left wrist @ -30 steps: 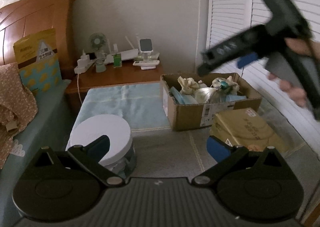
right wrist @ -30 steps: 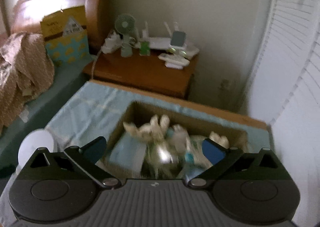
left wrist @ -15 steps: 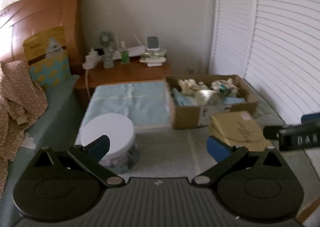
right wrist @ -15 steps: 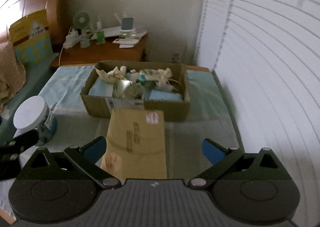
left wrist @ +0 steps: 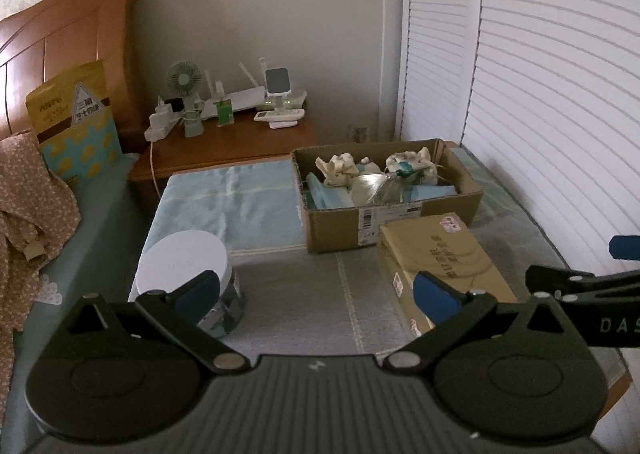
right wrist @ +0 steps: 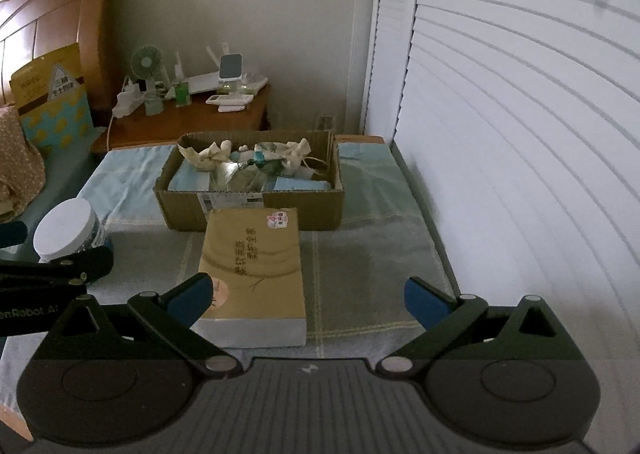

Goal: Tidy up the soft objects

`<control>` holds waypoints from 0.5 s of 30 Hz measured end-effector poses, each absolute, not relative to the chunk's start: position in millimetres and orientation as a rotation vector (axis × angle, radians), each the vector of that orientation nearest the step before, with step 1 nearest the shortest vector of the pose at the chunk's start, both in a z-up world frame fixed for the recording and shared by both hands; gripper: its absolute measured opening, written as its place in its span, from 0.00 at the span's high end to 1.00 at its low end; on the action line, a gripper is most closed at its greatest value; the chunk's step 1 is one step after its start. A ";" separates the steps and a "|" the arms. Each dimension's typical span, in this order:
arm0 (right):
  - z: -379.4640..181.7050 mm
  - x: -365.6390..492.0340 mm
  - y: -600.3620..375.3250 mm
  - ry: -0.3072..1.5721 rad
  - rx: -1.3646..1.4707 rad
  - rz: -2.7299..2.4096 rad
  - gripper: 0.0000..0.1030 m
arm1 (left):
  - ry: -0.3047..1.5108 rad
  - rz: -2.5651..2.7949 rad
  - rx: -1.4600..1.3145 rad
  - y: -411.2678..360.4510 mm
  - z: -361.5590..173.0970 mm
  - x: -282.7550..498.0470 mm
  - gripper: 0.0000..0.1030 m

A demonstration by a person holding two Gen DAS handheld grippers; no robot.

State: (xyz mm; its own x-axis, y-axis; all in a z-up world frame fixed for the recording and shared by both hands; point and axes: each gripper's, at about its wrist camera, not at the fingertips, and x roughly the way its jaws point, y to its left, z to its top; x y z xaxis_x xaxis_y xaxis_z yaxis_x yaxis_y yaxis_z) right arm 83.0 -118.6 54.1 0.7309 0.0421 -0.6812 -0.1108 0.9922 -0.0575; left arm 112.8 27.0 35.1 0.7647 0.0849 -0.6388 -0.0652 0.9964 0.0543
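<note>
Both the left hand-held gripper (left wrist: 316, 294) and the right hand-held gripper (right wrist: 306, 296) hover with fingers apart, holding nothing. The soft objects (right wrist: 244, 166) fill the cardboard box (right wrist: 256, 210) at the far side of the worktop (right wrist: 360, 274), just beyond a tan package (right wrist: 252, 270); a white-lidded jar (left wrist: 184, 266) stands near left.

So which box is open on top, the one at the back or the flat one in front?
The cardboard box at the back: its top is open, showing cloths and bags inside. The flat yellow-brown box in front is closed.
</note>
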 end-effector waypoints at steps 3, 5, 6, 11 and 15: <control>54.6 82.2 -120.8 0.745 -0.092 0.084 0.00 | 0.696 0.081 0.028 26.9 35.5 112.5 0.01; 54.7 81.7 -122.5 0.744 -0.088 0.082 0.00 | 0.694 0.079 0.028 26.2 36.1 111.6 0.01; 54.6 82.3 -123.0 0.744 -0.088 0.081 0.00 | 0.694 0.076 0.030 25.6 36.3 111.2 0.01; 55.1 80.9 -123.9 0.743 -0.082 0.080 0.00 | 0.695 0.073 0.032 23.0 36.9 111.3 0.01; 55.2 80.9 -124.1 0.742 -0.086 0.078 0.00 | 0.696 0.073 0.032 23.2 37.3 111.1 0.01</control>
